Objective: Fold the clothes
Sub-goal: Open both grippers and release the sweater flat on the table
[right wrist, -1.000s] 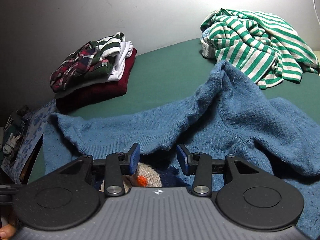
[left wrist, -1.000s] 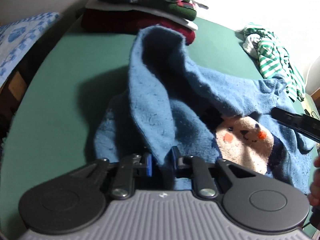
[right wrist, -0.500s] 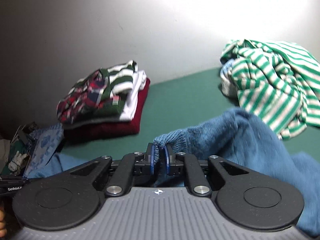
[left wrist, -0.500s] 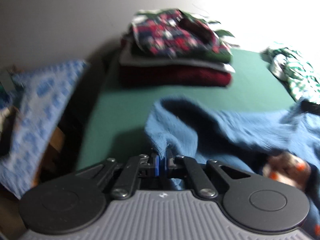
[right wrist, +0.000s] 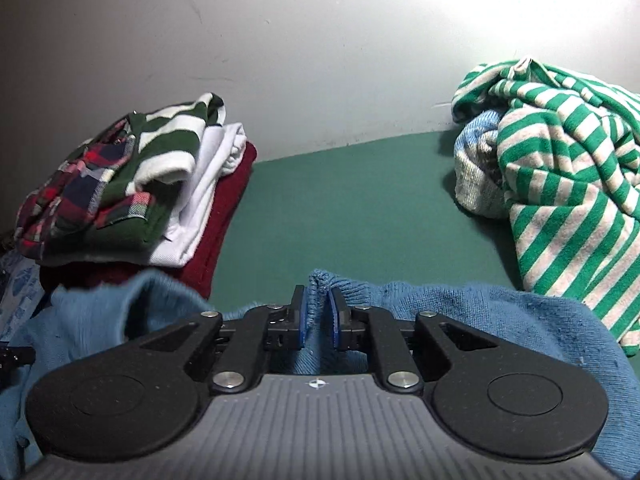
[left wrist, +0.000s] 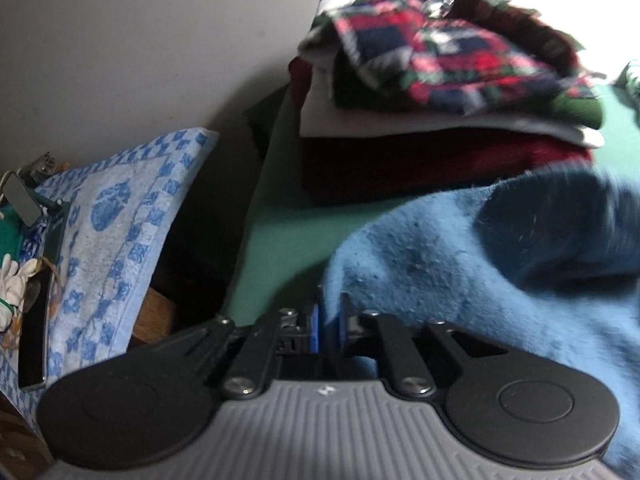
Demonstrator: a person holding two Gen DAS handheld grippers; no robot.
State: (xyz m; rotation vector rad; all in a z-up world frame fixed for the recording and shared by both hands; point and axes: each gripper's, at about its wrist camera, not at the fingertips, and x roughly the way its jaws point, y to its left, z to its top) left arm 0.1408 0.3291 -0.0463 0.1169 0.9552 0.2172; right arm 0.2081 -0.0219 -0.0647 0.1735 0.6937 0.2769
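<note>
A light blue knit sweater [left wrist: 460, 256] lies on the green table [left wrist: 280, 236] and is pinched at two places. My left gripper [left wrist: 329, 320] is shut on a fold of its edge, the cloth rising to the right. My right gripper [right wrist: 319, 312] is shut on a ribbed hem of the same sweater [right wrist: 500, 308], which spreads left and right just behind the fingers. The sweater's front is hidden in both views.
A stack of folded clothes [right wrist: 132, 196] with a plaid and green top sits at the back left; it also shows in the left wrist view [left wrist: 440, 92]. A crumpled green-striped garment [right wrist: 560, 184] lies at the back right. A blue patterned cloth [left wrist: 112, 232] lies left of the table edge.
Both grippers closed on the blue sweater's edge and lifted it toward the back of the table. The views tilted up; the stack now looks closer.
</note>
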